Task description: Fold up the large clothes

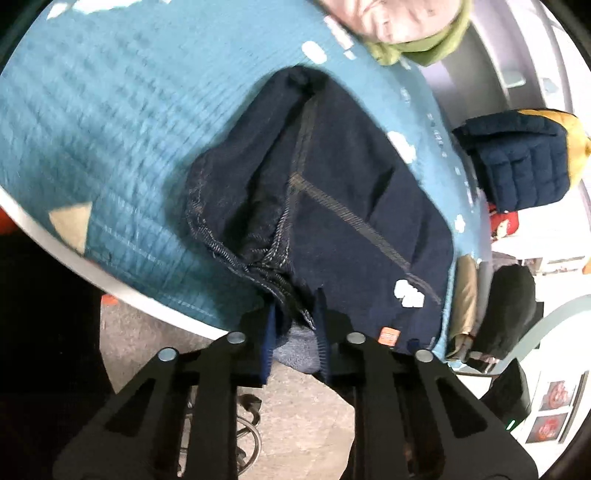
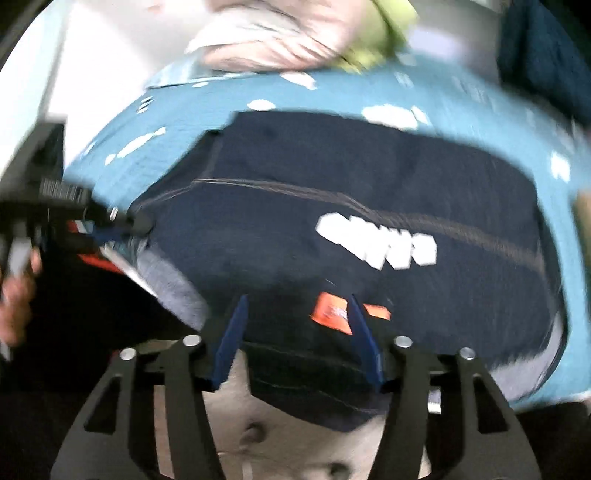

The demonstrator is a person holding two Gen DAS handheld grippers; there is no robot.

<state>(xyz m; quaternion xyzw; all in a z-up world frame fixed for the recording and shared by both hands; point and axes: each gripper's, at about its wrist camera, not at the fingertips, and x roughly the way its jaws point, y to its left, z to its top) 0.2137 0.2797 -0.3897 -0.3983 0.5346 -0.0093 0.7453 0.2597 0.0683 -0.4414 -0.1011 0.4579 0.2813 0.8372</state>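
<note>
Left claw: we saw its blue pads narrowly apart, pinching a bunched hem of the navy garment at the near edge of the counter.
Right claw: we found it spread wider, the garment's edge lying between the pads beside an orange tag; we could not tell whether the pads pressed the cloth.
Navy garment: it lay partly folded on the teal quilted cover, its near edge hanging over the counter, white lettering facing up.
Beyond: we noted a pink and green cloth at the far side of the cover.
Right side: a folded navy and yellow padded jacket sat apart from the garment.
</note>
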